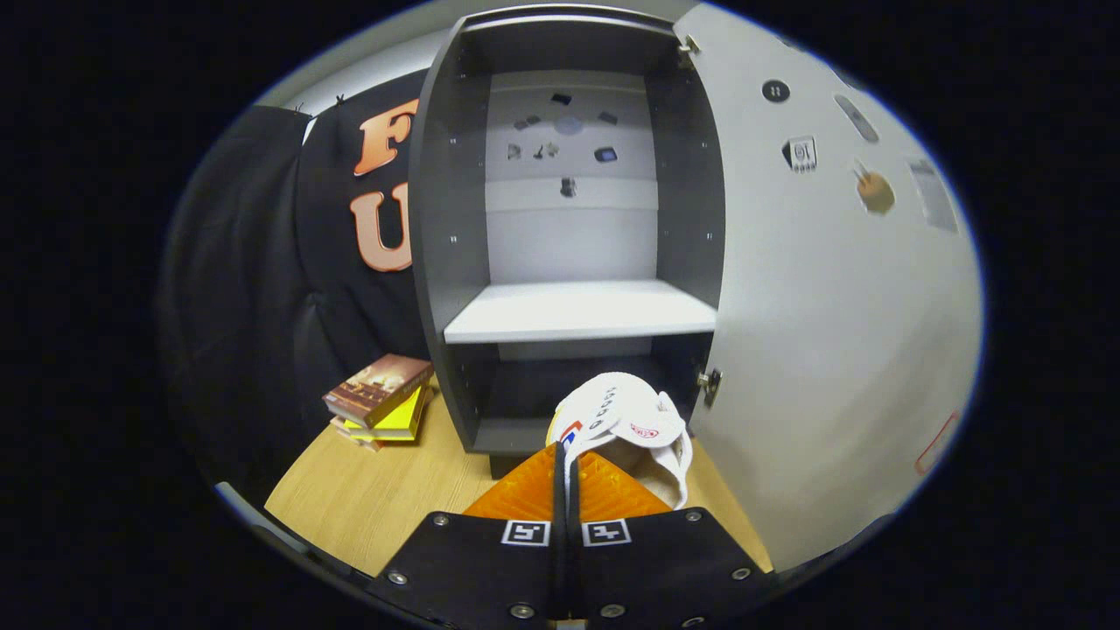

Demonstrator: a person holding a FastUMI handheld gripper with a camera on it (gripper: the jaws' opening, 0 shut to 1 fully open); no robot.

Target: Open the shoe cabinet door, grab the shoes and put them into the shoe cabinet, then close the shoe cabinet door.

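Note:
The grey shoe cabinet [455, 219] stands open straight ahead, its white shelf [577, 311] bare and a dark lower compartment [560, 385] below it. Its door [831, 332] is swung wide on the right. My gripper [564, 455] is shut on the edge of a white shoe [626, 420], which hangs just past the fingertips in front of the lower compartment's opening. The thin white edge is pinched between both fingers.
A stack of books [381, 398] lies on the wooden table [385, 490] just left of the cabinet's foot. Black cloth [262, 289] covers the wall at left. Small stickers and a hook [873, 188] sit on the door's inner face.

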